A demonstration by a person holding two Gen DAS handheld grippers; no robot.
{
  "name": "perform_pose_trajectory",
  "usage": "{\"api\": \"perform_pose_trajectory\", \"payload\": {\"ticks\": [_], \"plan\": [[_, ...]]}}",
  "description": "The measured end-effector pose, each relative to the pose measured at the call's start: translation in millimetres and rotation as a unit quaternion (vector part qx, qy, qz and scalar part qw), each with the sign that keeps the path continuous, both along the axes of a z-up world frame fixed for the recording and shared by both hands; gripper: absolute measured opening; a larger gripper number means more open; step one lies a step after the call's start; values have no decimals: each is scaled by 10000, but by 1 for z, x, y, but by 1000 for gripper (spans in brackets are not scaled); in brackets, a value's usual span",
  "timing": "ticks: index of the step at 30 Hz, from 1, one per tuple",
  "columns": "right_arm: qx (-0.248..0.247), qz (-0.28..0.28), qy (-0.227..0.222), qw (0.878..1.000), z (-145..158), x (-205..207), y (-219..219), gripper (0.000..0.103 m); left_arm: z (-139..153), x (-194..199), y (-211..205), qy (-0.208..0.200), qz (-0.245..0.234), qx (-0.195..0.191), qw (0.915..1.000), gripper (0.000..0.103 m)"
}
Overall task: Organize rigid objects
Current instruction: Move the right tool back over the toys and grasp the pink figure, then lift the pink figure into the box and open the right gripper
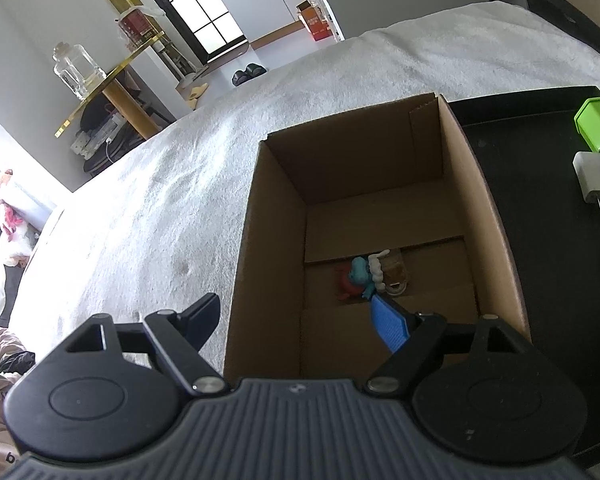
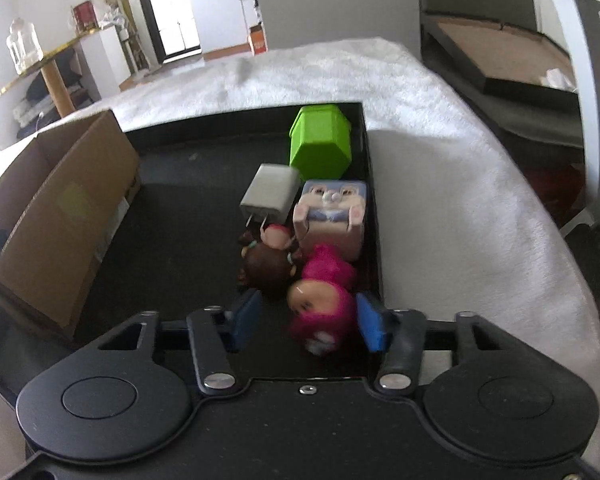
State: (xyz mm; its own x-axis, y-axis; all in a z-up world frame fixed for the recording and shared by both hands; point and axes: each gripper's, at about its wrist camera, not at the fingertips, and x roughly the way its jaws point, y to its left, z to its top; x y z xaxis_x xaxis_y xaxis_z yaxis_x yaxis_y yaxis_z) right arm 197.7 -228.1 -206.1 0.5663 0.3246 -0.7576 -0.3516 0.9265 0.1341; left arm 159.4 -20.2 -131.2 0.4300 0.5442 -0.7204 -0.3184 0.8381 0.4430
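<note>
An open cardboard box [image 1: 496, 216] sits on a white towel, left of a black tray [image 2: 180, 208]. Inside the box lie a small blue and red figure [image 1: 356, 280] and a clear brownish piece [image 1: 396, 274]. My left gripper [image 1: 300, 320] is open and empty, straddling the box's near left wall. My right gripper [image 2: 306, 320] is open around a pink-haired doll [image 2: 320, 300] lying in the tray. Beside the doll are a brown-haired figure [image 2: 270, 268], a bunny cube [image 2: 332, 212], a white charger [image 2: 270, 192] and a green box [image 2: 320, 140].
The box also shows at the left of the right wrist view [image 2: 60, 208]. The green box [image 1: 596, 126] and the charger [image 1: 594, 178] show at the right of the left wrist view. A gold-edged side table with a glass jar [image 1: 74, 70] stands beyond the towel.
</note>
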Motion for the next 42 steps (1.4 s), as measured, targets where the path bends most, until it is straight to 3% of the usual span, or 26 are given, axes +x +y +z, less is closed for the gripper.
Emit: {"api": "perform_pose_trajectory", "payload": {"ticks": [8,33,39,42], "plan": [[-92,-31,-13,10000,1,-5,2,40,3,-3,1,-51,23,-23,10000,82],[457,462,-1135,9914,55,-16,39,40,5,-17,26,-531,37,-497,9973,81],[541,595,-1360,9874,66,-18,55,40,3,-22,33,-678,7,-636,9957,76],[588,714,-1452,9851,70,-19,63,40,3,-24,37,-743,14,-721,9946,65]]}}
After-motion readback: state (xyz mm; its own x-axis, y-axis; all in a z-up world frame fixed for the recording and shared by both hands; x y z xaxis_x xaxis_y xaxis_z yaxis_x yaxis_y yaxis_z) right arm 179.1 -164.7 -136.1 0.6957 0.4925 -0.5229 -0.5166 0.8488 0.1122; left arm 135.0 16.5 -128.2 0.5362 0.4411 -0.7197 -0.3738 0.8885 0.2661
